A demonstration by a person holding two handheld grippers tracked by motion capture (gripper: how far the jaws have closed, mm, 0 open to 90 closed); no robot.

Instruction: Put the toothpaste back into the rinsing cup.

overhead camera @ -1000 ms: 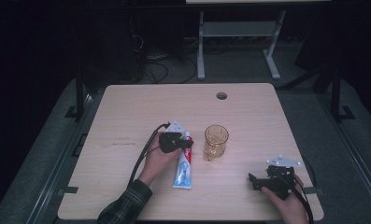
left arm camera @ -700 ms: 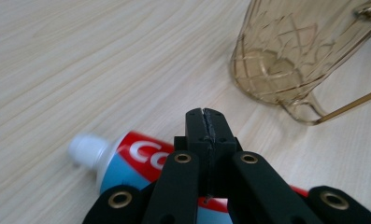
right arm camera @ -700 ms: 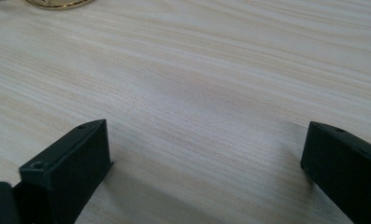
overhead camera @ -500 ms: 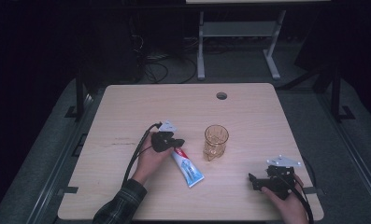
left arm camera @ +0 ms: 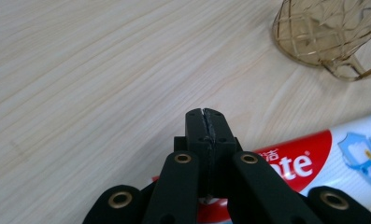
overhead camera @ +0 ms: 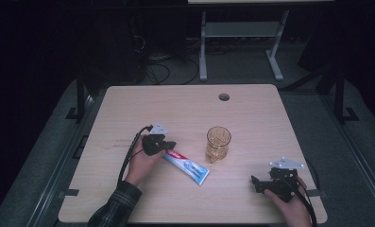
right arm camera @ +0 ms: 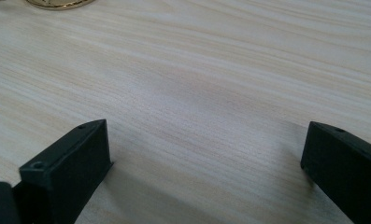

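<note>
Toothpaste (overhead camera: 187,164) lies flat on our counter (overhead camera: 128,104), near the cup (overhead camera: 218,143). Our left claw (overhead camera: 168,145) is clenched on its red end. Our right claw (overhead camera: 256,182) sits released. If we swing too fast, the toothpaste could knock the cup.

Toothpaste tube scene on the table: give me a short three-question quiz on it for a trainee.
1. True or false: the amber cup lies on its side.
2. Which gripper's jaws stand wide apart? A) left gripper B) right gripper
3. What colour is the end of the toothpaste tube that lies under the left gripper?

Key: 1 false, it stands upright; 2 B; 3 red.
</note>
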